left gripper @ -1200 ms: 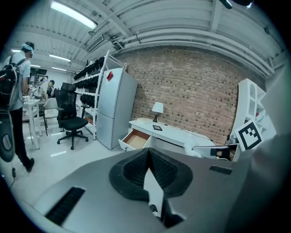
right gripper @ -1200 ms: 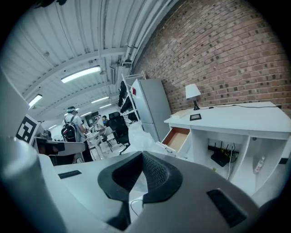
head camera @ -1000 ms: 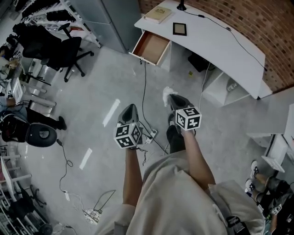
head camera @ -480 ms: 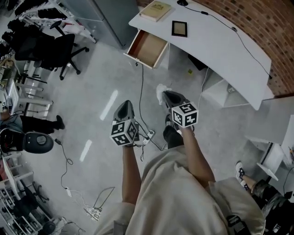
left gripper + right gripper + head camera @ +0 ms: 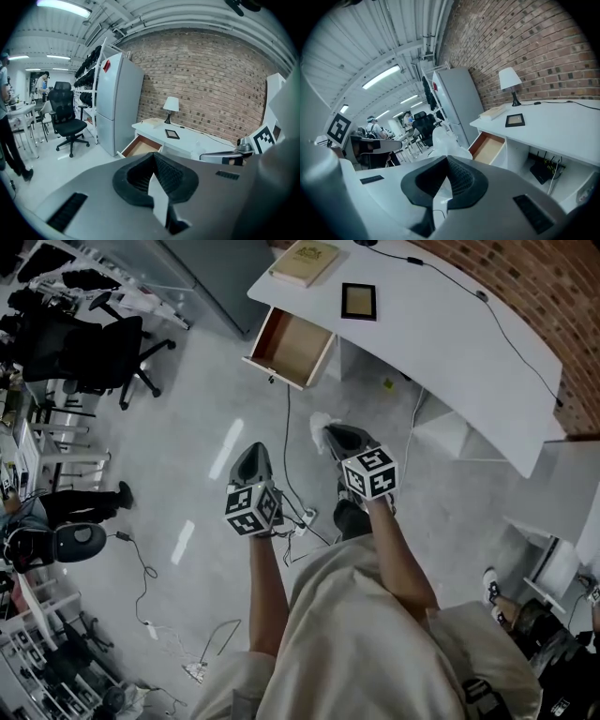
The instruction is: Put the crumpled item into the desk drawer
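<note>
While we stand on the pale grey floor (image 5: 187,418), the long white curved table (image 5: 450,343) lies ahead of us along a brick wall (image 5: 553,296). Just beyond the table's left end stands a tall white refrigerator (image 5: 117,103), and a black office chair (image 5: 89,352) sits well apart to the left. At that left end of the table, the desk drawer (image 5: 291,346) is pulled out over the floor, and its wooden bottom shows bare. On the tabletop above the drawer lies a thick book (image 5: 305,261), with a small dark picture frame (image 5: 358,301) flat just beside it.

We hold both tools out over the floor, short of the table. Our left tongs (image 5: 250,451) are pressed together with nothing between them. Our right tongs (image 5: 330,435) are clamped on the crumpled item (image 5: 320,426), a white wad that bulges past the tips. It hangs in the air, well apart from the drawer and nearer to us. A thin black cable (image 5: 286,427) runs across the floor below both tools.
</note>
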Tool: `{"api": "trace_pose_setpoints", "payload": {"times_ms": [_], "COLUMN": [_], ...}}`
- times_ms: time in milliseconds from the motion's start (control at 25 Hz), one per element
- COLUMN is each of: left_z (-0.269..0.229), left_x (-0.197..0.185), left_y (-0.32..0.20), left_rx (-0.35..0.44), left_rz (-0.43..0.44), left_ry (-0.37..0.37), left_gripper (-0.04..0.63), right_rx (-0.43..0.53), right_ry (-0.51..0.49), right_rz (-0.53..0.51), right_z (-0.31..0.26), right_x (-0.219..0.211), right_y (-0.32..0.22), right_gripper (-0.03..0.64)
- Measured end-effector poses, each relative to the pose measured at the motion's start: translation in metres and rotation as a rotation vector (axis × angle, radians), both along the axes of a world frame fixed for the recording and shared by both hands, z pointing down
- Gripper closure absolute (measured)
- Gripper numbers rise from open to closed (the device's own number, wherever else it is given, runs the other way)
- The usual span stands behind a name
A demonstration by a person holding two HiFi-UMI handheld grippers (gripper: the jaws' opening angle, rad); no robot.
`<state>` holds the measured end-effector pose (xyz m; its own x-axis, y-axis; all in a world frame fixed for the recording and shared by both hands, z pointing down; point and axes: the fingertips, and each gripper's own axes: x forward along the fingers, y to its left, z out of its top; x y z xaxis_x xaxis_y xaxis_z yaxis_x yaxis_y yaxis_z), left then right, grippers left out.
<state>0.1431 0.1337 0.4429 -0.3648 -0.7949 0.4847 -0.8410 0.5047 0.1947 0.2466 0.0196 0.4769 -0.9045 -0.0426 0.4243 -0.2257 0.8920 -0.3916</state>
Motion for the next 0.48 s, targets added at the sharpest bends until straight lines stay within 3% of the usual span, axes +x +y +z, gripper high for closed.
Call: {"api": "trace_pose_setpoints", "payload": {"times_ms": [280, 480], "left_z": [-0.004, -0.007], "left_x": [-0.011, -0.032], "left_y": [-0.024, -0.014], "left_rx": [-0.009, -0.010], "left_rz": [-0.007, -0.061], "left_ry": [-0.040, -0.043], "left_gripper": [0.580, 0.580], "right_rx": [-0.024, -0.024], "right_ry": [-0.001, 0.002], "right_rz": [0.068, 0.066], "right_z": [0.012, 0.013], "right_x": [-0.003, -0.011], "right_y": [-0.041, -0.047], "right_gripper": [0.591, 0.591]}}
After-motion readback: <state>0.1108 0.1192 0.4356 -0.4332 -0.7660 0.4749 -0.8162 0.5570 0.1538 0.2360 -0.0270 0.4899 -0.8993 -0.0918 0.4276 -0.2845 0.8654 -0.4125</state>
